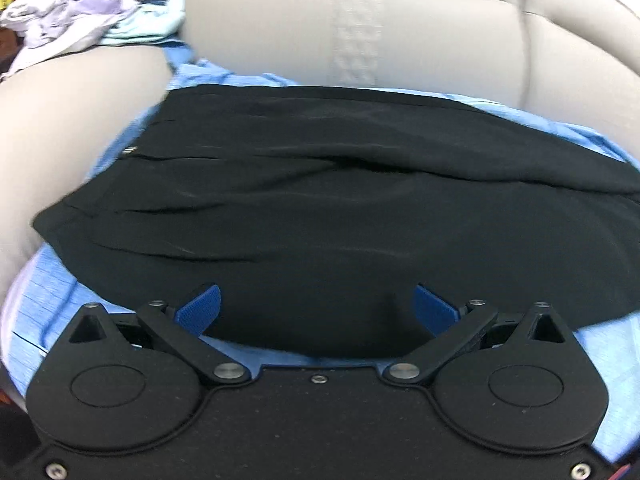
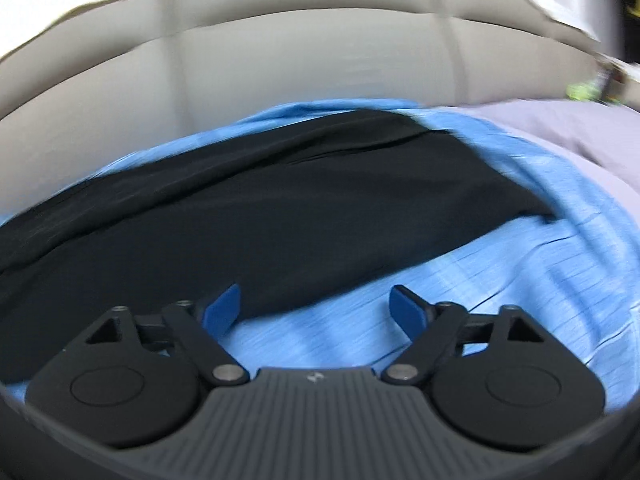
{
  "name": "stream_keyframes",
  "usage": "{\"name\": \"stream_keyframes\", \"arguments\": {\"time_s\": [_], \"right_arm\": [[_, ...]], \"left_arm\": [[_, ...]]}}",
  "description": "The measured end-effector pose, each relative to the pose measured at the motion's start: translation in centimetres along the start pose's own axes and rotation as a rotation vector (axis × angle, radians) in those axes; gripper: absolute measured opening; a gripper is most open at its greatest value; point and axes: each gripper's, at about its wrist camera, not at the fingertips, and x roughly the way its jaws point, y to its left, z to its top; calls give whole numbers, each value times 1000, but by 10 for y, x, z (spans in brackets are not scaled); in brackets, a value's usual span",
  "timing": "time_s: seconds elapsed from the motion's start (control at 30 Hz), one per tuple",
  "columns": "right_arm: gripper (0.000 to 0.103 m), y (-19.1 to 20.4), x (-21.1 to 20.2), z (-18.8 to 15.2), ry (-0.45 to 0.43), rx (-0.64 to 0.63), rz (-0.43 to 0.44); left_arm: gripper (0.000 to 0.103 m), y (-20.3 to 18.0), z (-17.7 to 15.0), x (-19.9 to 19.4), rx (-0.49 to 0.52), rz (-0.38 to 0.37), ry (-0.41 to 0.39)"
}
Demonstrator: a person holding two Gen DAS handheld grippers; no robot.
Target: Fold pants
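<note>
Two grippers hover with fingers spread wide and nothing between them, so nothing has hold of the cloth. The left gripper (image 1: pixel 318 304) sits at the bottom centre of its view, right over the near edge of the black pants (image 1: pixel 320 208); the right gripper (image 2: pixel 316 306) sits at the bottom of its own view, one blue fingertip (image 2: pixel 222 310) over the pants' edge and the other over the blue sheet (image 2: pixel 480 264).

My worry is the sheet. It lies directly under the pants and is rumpled, so a pinch at the hem could easily catch both layers and drag the sheet up with the fold. The fabric also looks thin and slippery, so I would expect a shallow grip to slide off.

The pants lie flat across the middle of both views, on the sheet, in front of the grey sofa cushions (image 1: pixel 360 32). They look already doubled lengthwise, with soft creases and a small metal fastener (image 1: pixel 130 149) at centre left. A heap of pale clothes (image 1: pixel 72 8) sits in the upper left.
</note>
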Motion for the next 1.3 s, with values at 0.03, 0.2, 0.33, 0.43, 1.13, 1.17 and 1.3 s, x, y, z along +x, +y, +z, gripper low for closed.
{"name": "stream_keyframes", "arguments": {"time_s": [0.03, 0.2, 0.33, 0.43, 1.13, 1.17, 1.3], "right_arm": [[84, -14, 7, 8, 3, 41, -29], [68, -95, 39, 36, 11, 245, -165], [61, -132, 56, 44, -8, 325, -126], [51, -146, 67, 53, -27, 326, -100], [4, -141, 31, 93, -118, 104, -341], [4, -144, 30, 92, -112, 115, -342], [6, -160, 37, 85, -37, 127, -340]], "left_arm": [[98, 6, 2, 4, -7, 15, 1], [93, 41, 9, 25, -63, 86, 21], [88, 55, 12, 37, -86, 109, 31], [88, 61, 14, 41, -123, 106, 24], [1, 38, 33, -15, 34, 241, -118], [1, 38, 32, -14, 34, 227, -105], [6, 33, 25, -11, 61, 188, -65]]}}
